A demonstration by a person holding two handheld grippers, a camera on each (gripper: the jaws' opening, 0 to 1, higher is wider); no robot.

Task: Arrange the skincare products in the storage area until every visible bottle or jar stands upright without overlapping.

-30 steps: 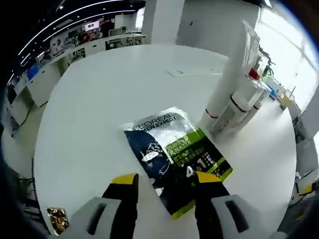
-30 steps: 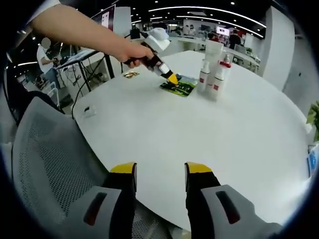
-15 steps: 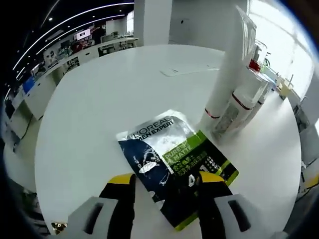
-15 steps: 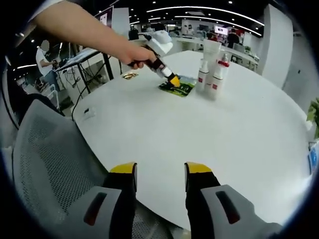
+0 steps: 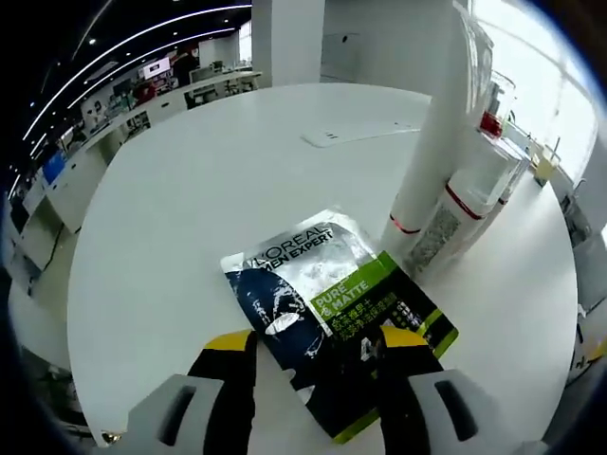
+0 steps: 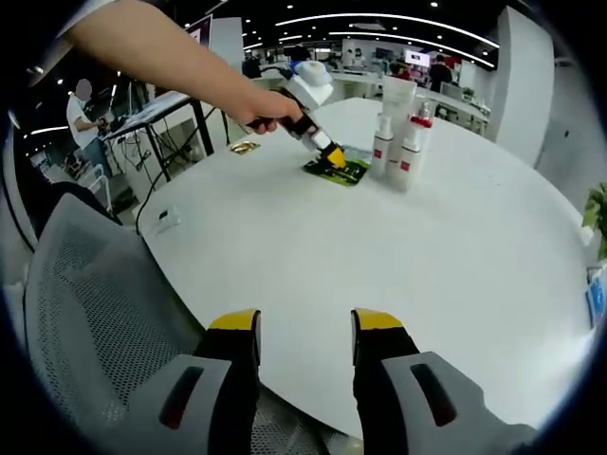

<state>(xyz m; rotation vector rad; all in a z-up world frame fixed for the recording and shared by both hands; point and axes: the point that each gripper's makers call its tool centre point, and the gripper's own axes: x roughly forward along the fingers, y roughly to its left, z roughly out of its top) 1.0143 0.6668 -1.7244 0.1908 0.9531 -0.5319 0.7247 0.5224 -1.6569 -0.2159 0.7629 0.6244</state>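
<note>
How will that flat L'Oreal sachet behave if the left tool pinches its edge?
The sachet lies flat and thin on the table, so probably floppy and light. Its glossy foil looks slippery. The open left tool may just slide it.

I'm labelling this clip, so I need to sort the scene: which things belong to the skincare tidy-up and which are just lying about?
Job:
- face-mask sachet, flat, at left gripper
- tall white tube
- red-trimmed white bottles

Lying about:
- gold packet
- mesh chair
- flat white item on the table
</note>
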